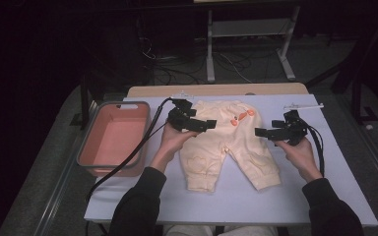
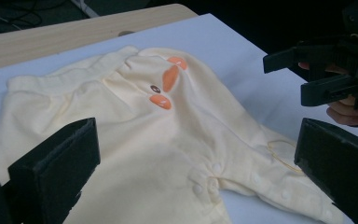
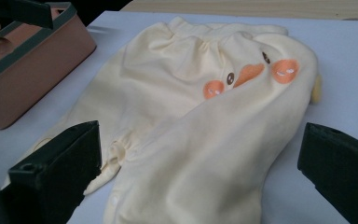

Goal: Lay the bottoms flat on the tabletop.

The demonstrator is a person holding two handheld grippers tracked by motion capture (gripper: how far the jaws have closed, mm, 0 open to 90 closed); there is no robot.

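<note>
Pale yellow baby trousers (image 1: 226, 145) with an orange duck face lie flat on the white table (image 1: 236, 201), waistband at the far side, legs toward me. My left gripper (image 1: 210, 124) hovers over the trousers' left hip, open, nothing between its jaws. My right gripper (image 1: 260, 132) is held just off the right leg's outer edge, open too. The left gripper view looks across the trousers (image 2: 168, 135) at the right gripper (image 2: 289, 74). In the right gripper view the trousers (image 3: 200, 130) lie between the wide-apart jaws.
A pink rectangular bin (image 1: 112, 137) with a grey rim stands on the table's left side, also at the left in the right gripper view (image 3: 28, 70). A thin white stick (image 1: 302, 105) lies at the far right. Cables cover the floor beyond.
</note>
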